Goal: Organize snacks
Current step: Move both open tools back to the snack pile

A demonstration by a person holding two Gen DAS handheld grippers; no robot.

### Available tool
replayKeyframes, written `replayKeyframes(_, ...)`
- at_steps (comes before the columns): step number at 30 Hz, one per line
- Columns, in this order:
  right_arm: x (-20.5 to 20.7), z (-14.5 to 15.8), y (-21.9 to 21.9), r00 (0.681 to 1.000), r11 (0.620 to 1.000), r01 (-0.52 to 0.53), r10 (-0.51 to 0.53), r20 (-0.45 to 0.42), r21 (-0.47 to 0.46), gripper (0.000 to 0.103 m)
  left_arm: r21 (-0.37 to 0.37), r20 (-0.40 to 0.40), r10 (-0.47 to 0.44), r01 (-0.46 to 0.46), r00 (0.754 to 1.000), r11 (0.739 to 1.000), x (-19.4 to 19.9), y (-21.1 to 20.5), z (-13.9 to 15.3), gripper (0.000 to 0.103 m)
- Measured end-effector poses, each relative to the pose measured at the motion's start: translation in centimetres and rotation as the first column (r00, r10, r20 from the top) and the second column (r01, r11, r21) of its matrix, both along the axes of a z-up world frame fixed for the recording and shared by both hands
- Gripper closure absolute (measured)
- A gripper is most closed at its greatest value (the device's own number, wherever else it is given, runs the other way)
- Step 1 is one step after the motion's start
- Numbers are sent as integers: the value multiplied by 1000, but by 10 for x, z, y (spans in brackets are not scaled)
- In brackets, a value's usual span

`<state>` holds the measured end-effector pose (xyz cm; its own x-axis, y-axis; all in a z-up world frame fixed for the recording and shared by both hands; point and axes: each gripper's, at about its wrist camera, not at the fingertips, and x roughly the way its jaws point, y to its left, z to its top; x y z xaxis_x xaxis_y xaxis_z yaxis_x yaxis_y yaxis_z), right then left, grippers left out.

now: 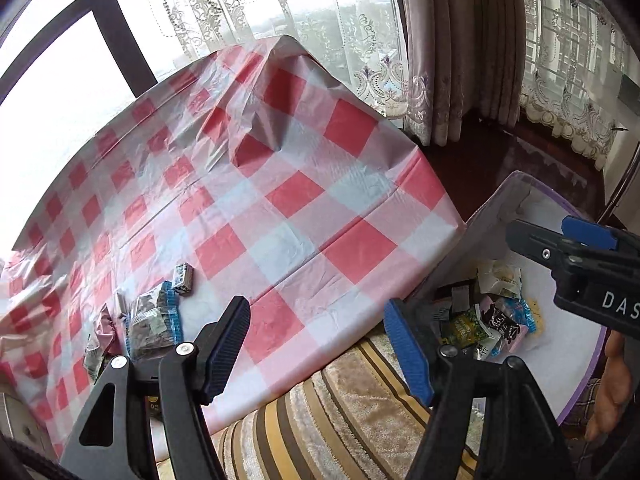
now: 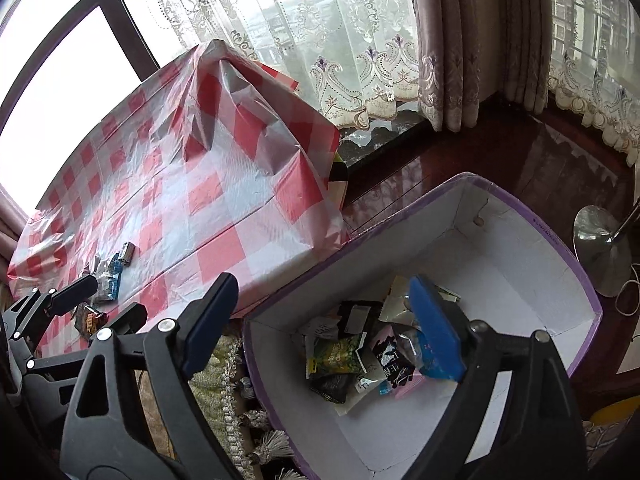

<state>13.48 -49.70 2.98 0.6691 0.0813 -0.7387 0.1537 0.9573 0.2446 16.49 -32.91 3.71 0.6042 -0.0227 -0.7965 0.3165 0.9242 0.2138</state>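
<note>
Meanwhile, both grippers empty (jaws apart), right gripper (image 2: pixel 324 320) over snack box (image 2: pixel 520 264), left gripper (image 1: pixel 318 344) beside table (image 1: pixel 280 200)

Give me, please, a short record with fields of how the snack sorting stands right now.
surface: table under a red-and-white checked cloth
container: purple-rimmed box, white inside, beside the table
in box: pile of snack packets
still on table: a few packets near its near edge
left gripper: open, nothing between its fingers
right gripper: open, empty, above the box
</note>
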Motion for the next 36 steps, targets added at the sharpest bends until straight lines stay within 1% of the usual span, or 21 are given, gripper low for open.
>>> replayKeyframes(2,-2,10,19,998,998,-30,32,50,-48,13,-14,10,43,-43,999,999,0,19,2,33)
replayKeyframes(4,-3,18,40,994,994,-79,84,68,-71,13,-34,16,91,-90,996,995,0,41,4,33)
replayKeyframes(5,-2,19,49,991,992,-107,111,69,-61,13,-47,20,116,-115,993,992,-1,52,5,33)
replayKeyframes(7,1,20,66,984,986,-169,169,57,-11,13,-56,40,167,-165,985,985,-1,74,8,33)
replayKeyframes(10,5,15,92,972,971,-232,229,47,63,13,-78,55,247,-243,967,967,-3,111,11,33)
replayKeyframes(15,7,10,142,946,945,-323,322,19,45,13,-126,56,388,-379,920,917,-10,177,11,33)
replayKeyframes(18,10,8,159,940,939,-341,341,7,48,13,-152,50,457,-446,888,882,-16,214,8,33)
replayKeyframes(20,14,7,170,936,936,-350,351,-9,31,13,-181,36,499,-485,866,855,-19,237,6,33)
replayKeyframes(23,20,3,184,930,931,-365,365,-37,6,13,-224,7,560,-544,829,808,-23,270,0,33)
replayKeyframes(26,26,0,194,925,926,-378,377,-55,-13,13,-244,-21,601,-587,799,772,-25,294,-6,33)
replayKeyframes(29,34,-4,204,923,925,-380,377,-77,-26,13,-277,-61,623,-613,780,740,-26,312,-14,33)
replayKeyframes(33,46,-8,216,921,924,-382,378,-91,-32,13,-315,-116,627,-627,770,712,-22,327,-24,33)
replayKeyframes(36,53,-11,224,919,922,-386,383,-93,-22,13,-333,-154,633,-643,758,689,-17,337,-31,33)
